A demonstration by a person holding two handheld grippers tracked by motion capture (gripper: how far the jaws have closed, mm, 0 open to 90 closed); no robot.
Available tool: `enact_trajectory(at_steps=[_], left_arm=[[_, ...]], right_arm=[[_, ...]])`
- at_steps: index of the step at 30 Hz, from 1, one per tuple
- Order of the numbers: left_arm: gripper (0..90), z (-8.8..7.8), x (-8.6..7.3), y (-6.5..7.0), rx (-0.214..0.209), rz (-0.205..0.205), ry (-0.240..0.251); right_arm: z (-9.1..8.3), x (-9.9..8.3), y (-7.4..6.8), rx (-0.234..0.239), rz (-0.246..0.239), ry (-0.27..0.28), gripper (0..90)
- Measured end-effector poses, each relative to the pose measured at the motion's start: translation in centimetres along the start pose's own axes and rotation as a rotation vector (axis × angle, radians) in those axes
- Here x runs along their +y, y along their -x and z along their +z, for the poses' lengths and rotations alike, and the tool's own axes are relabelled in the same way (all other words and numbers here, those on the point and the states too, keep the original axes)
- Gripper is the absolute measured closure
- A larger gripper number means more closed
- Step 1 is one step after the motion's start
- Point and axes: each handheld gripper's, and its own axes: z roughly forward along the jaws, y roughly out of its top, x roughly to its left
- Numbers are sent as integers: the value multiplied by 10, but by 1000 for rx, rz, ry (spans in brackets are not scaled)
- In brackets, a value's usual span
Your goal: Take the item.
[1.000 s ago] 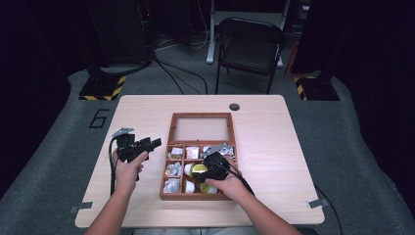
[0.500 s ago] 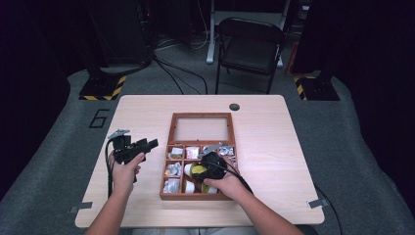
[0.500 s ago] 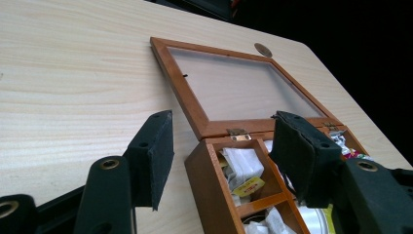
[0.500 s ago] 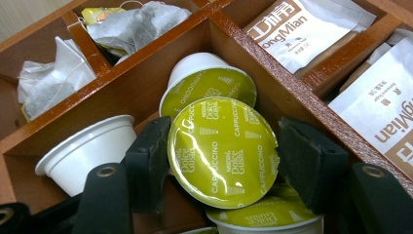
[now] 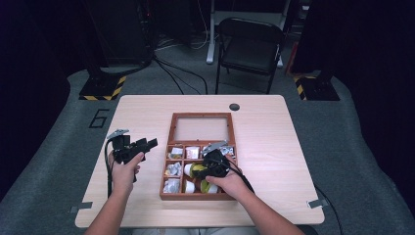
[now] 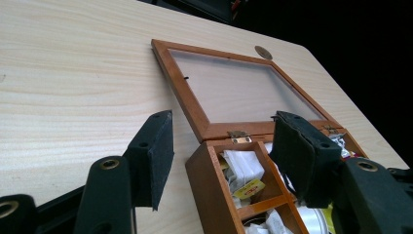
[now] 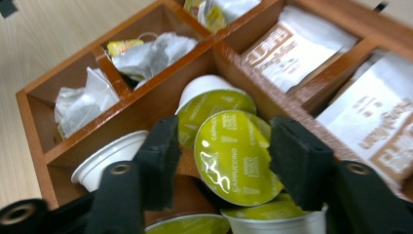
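Observation:
An open wooden box (image 5: pixel 165 182) with nine compartments lies mid-table, its glass lid (image 5: pixel 201 128) folded flat behind it. My right gripper (image 7: pixel 224 126) reaches into the front middle compartment. Its jaws have just been closing, and the pads now lie against a green-lidded cappuccino capsule (image 7: pixel 234 156) that stands tilted between them. In the high view the right gripper (image 5: pixel 208 169) sits over the green capsules (image 5: pixel 198 170). My left gripper (image 5: pixel 149 143) hovers left of the box. Its jaws (image 6: pixel 221 122) are open, with nothing between them, and point at the box's corner (image 6: pixel 209 190).
Tea bags (image 7: pixel 146 51) fill the left compartments and white sachets (image 7: pixel 297 48) the right ones. More capsules (image 7: pixel 109 156) lie around the gripped one. A round grommet (image 5: pixel 234 106) sits near the table's far edge, with a black chair (image 5: pixel 249 46) beyond. Bare tabletop (image 5: pixel 284 161) flanks the box.

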Motion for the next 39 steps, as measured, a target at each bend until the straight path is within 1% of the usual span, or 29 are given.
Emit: enact_trajectory(at_steps=[1,2,3,4,5,6,7,8,9,10,11,13,14,15,16,17,20,21,24,26,27,29,30,33,34,35,36,38,39], left_arm=[[408,0,0,-1,-1,16,-7],[408,0,0,-1,-1,13,-5],[408,0,0,-1,-1,13,-5],[408,0,0,-1,-1,13,-5],[408,0,0,-1,-1,12,-5],[408,0,0,-1,-1,12,-5],[408,0,0,-1,-1,12,-5],[408,0,0,0,0,11,-4],[408,0,0,-1,0,12,-5],[408,0,0,0,-1,3,-3],[408,0,0,0,-1,-2,-3],[408,0,0,-1,0,4,-4],[408,0,0,-1,0,4,-4],[408,0,0,-1,2,-3,-4],[408,1,0,-1,2,2,-4],[408,1,0,-2,3,11,-9],[408,1,0,-2,3,3,-2],[408,1,0,-1,4,-7,-1],[408,0,0,-1,3,-10,1],[408,1,-1,-1,4,-9,1],[408,1,-1,-2,2,7,-8],[408,2,-1,-2,2,8,-5],[408,2,-1,-2,1,7,-5],[408,1,-1,-2,0,-1,-4],[408,1,-1,-2,0,0,-5],[408,1,-1,-2,0,0,-5],[408,1,-1,-2,0,-1,-5],[408,1,-1,-2,-1,0,-4],[408,1,-1,-2,0,0,-4]], right_arm=[[-3,0,0,-4,10,-2,478],[-3,1,1,-17,6,16,492],[-4,1,2,-19,17,17,500],[-5,1,3,-25,9,13,501],[-3,1,3,-36,16,5,501],[-2,0,3,-38,1,-12,494],[0,0,2,-38,2,-26,484],[2,-1,1,-47,-2,-29,470],[2,-2,0,-41,-7,-26,452],[2,-1,-1,-39,0,-36,431],[3,-1,-2,-45,-9,-33,424],[3,-1,-2,-45,-8,-34,399],[3,-1,-2,-45,-1,-31,395],[2,-1,-2,-33,15,-46,391],[2,-2,-1,-32,12,-48,382],[4,-2,0,-38,-14,-44,369],[7,-3,-4,-63,-27,-62,365],[6,-3,-3,-60,-38,-55,367],[-1,0,-3,-35,-20,-8,415],[-6,1,-2,-46,-8,31,468],[-7,1,-2,-52,-4,24,485],[-5,0,0,-59,-26,14,498],[-3,0,-1,-61,-19,0,497],[2,-3,-5,-74,-53,-27,464],[3,-3,-7,-89,-65,-23,453],[3,-2,-9,-94,-66,-25,437],[3,-2,-9,-92,-81,-31,420],[3,-2,-9,-91,-59,-25,385],[3,-2,-8,-88,-61,-24,372]])
